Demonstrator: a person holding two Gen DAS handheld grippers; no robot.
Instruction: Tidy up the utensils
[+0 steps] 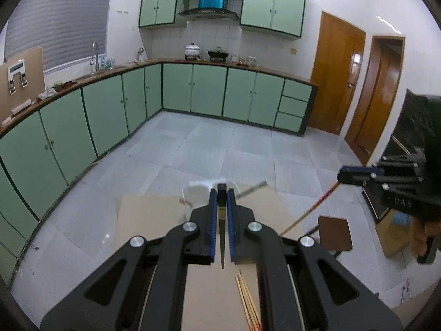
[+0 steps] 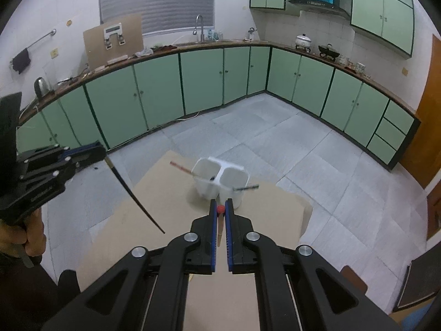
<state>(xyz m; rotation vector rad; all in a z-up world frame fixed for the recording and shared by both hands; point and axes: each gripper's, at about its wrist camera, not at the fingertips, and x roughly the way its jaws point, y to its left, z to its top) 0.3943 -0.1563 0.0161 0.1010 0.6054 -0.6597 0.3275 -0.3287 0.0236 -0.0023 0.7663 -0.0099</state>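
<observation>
A white two-cup holder (image 2: 220, 183) near the cardboard sheet's (image 2: 261, 215) far edge holds one utensil per cup; left gripper (image 1: 222, 193) clamps a dark chopstick (image 2: 135, 195); right gripper (image 2: 220, 205) clamps a red-tipped chopstick (image 1: 308, 211); spare chopsticks (image 1: 248, 300) lie at the near edge.

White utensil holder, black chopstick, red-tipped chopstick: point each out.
white utensil holder (image 2: 205, 186), right wrist view, left cup's front wall.
black chopstick (image 2: 129, 191), right wrist view, mid-shaft.
red-tipped chopstick (image 1: 311, 209), left wrist view, mid-shaft.

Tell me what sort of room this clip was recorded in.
A home kitchen, most likely. Green cabinets run under an L-shaped counter, with a sink faucet by the window and a range hood above pots on the stove. The work surface is a cardboard-covered table in mid-floor.
</observation>
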